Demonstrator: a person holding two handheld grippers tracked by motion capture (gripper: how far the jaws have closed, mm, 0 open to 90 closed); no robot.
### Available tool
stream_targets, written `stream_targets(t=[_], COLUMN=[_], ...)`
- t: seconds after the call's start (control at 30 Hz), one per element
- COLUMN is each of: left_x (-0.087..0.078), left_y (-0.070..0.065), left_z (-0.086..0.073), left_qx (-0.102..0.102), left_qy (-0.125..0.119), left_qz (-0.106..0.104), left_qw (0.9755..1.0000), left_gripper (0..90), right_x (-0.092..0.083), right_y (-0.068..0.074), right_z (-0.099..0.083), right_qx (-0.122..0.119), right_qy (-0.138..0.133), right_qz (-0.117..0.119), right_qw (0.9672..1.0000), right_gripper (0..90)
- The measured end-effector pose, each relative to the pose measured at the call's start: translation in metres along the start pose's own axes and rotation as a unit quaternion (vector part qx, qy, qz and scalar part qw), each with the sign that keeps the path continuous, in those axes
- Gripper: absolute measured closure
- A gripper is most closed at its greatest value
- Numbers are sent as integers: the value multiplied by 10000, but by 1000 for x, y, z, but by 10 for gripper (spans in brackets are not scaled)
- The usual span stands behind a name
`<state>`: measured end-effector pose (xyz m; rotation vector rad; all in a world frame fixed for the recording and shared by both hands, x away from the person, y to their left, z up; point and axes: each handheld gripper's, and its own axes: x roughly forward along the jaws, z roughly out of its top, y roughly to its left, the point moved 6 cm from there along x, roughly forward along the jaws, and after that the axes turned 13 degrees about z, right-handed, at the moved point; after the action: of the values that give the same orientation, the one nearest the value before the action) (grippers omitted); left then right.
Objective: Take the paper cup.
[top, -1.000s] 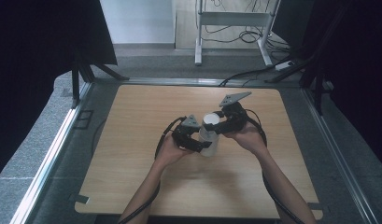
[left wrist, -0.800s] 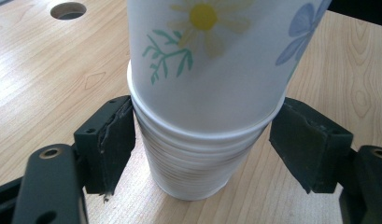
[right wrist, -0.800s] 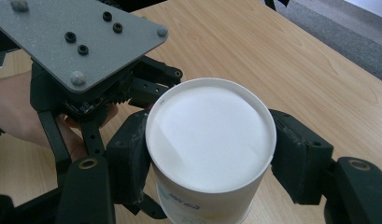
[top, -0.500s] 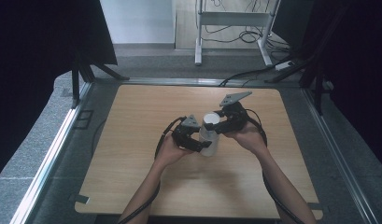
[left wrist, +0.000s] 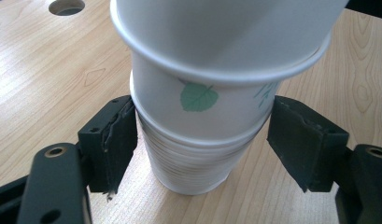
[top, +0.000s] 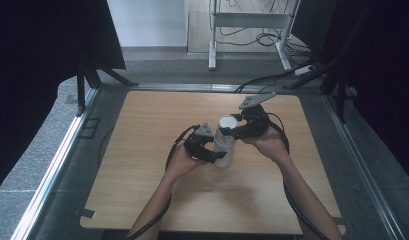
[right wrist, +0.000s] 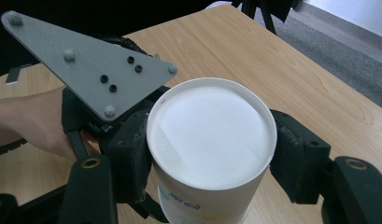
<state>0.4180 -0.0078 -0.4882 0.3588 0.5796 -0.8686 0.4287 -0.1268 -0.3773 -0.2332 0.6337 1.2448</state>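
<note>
A stack of upside-down white paper cups (top: 225,150) stands near the middle of the wooden table (top: 142,150). My left gripper (top: 218,156) reaches in from the left, low on the stack. Its jaws have just been closing, and in the left gripper view (left wrist: 202,140) both pads touch the stacked rims (left wrist: 188,163). The cup above them has a green leaf print (left wrist: 198,97). My right gripper (top: 228,131) comes from the right, and its jaws have just closed further on the top cup (right wrist: 212,135), one pad pressing each side. That cup's flat base faces up (top: 226,123).
The left gripper's grey three-cornered plate (right wrist: 90,70) and the hand holding it (right wrist: 30,121) are close behind the top cup. A round hole (left wrist: 66,6) is in the tabletop. A metal frame (top: 252,20) with cables stands beyond the far edge, with dark curtains on both sides.
</note>
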Motion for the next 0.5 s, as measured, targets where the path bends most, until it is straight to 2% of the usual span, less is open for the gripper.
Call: stream_targets(t=[0.37,0.5], left_x=[-1,-2], left_y=[0,1], left_z=[0,1], left_qx=[40,7], left_qy=[35,36], left_qz=[39,50], left_qw=[10000,10000], left_gripper=[238,140], right_x=[-15,-19], right_y=[3,5], right_z=[13,17], right_qx=[23,31], right_qy=[-129,-144], right_qz=[80,88], right_qw=[9999,9999], right_gripper=[361,362])
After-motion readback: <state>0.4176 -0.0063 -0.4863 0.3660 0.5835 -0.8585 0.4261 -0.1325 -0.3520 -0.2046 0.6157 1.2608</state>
